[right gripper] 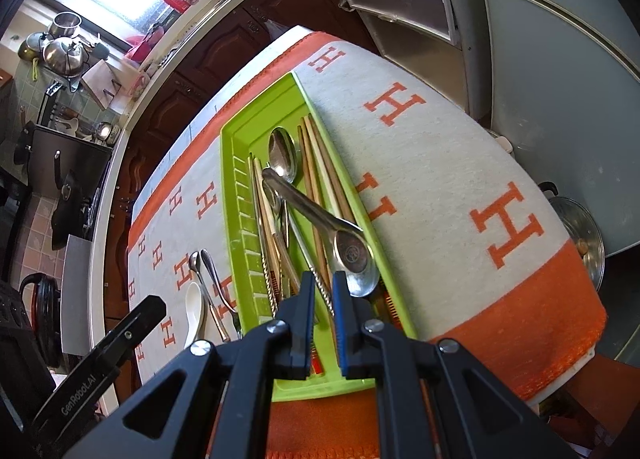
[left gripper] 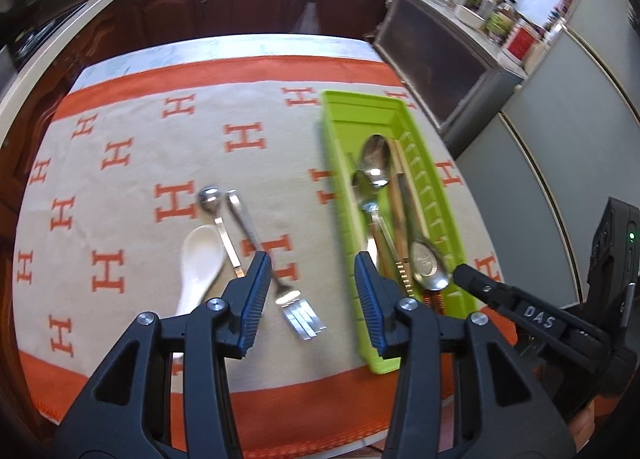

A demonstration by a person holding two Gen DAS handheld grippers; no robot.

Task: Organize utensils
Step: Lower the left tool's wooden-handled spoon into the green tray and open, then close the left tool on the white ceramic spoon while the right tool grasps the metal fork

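Grippers first, then. What is each doing?

— Left hand-held gripper [left gripper: 311,291] hangs released, jaws wide apart, over the fork [left gripper: 276,271] on the cloth-covered surface [left gripper: 132,163]. Right hand-held gripper [right gripper: 322,299] sits low over the near end of the green tray [right gripper: 236,187], jaws narrowed to a slim gap around a twisted metal handle [right gripper: 320,287]; whether the pads actually press on it, I cannot tell.

— What could go wrong from here?

— My judgement: the tray's contents lie crossed and piled, so pulling or nudging that handle could drag its neighbours along or tip the big spoon [right gripper: 356,259] resting on the right rim over the edge. On the left, the fork lies flat on soft cloth, close beside the small metal spoon [left gripper: 218,219]; a wide closing bite could snag the cloth or knock that spoon.

— And the count?

— Outside the tray, three: one fork, one small metal spoon, one white ceramic spoon [left gripper: 200,259], lying together left of the tray. Inside, at least three metal spoons show, counting the large spoon [right gripper: 283,157] at the far end, plus several wooden chopsticks [right gripper: 320,175] and some thin metal rods; the overlap keeps those last from an exact tally. One tray, two grippers.
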